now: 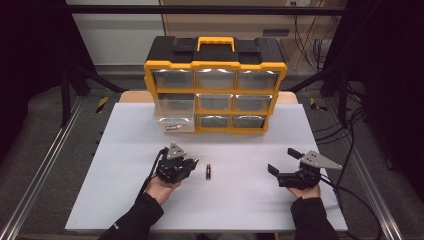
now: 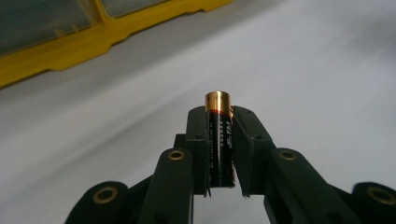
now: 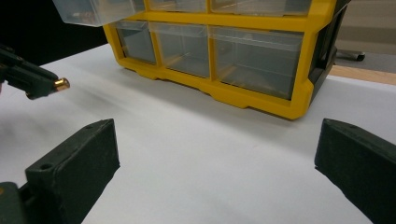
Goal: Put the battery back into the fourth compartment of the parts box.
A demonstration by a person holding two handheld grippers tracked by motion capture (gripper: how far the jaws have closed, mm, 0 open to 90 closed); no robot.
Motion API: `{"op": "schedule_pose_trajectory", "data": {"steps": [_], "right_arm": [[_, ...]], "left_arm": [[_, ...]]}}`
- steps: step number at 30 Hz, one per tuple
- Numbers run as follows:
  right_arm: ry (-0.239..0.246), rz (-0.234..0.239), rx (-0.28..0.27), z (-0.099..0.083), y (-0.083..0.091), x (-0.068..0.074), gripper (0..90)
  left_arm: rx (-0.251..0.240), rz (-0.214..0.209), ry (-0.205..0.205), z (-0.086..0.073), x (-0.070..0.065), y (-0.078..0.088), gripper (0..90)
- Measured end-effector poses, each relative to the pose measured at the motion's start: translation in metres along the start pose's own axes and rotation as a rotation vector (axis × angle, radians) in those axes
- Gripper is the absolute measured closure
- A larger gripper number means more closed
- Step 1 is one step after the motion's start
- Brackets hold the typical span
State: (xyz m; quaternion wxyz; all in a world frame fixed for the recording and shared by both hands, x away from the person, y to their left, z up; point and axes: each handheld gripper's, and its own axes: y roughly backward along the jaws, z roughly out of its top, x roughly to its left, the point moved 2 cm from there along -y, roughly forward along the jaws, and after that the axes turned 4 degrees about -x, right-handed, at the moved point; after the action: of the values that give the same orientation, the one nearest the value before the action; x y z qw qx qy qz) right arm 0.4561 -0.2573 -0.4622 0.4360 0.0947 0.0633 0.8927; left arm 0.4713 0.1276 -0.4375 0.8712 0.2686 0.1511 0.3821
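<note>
On the white desk (image 1: 125, 200), the left gripper (image 1: 192, 162) has its jaws pinched on a battery (image 2: 219, 140). Seen from the left gripper view, the battery is black with a copper-gold end cap and stands out past the jaw tips, its body clamped between the two black pads. From the right gripper view the same gold end pokes out of the left gripper's tips at the far left edge, clear of the desk surface. A second battery (image 1: 208, 171) lies flat on the desk just beside the left gripper, between the two hands and nearer the left one. The right gripper (image 1: 281, 161) rests over the right part of the desk with its jaws spread wide and nothing between them. Behind both, at the far edge of the desk, stands a yellow and black drawer organizer (image 1: 215, 67) with clear drawers; one drawer (image 1: 174, 116) on its left column is pulled out toward the person.
</note>
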Motion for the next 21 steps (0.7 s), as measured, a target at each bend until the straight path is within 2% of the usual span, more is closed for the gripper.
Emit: {"op": "schedule_pose_trajectory", "data": {"steps": [21], "right_arm": [[-0.001, -0.002, 0.000, 0.000, 0.000, 0.000, 0.2]], "left_arm": [[-0.146, 0.008, -0.002, 0.038, 0.024, 0.061, 76.0]]}}
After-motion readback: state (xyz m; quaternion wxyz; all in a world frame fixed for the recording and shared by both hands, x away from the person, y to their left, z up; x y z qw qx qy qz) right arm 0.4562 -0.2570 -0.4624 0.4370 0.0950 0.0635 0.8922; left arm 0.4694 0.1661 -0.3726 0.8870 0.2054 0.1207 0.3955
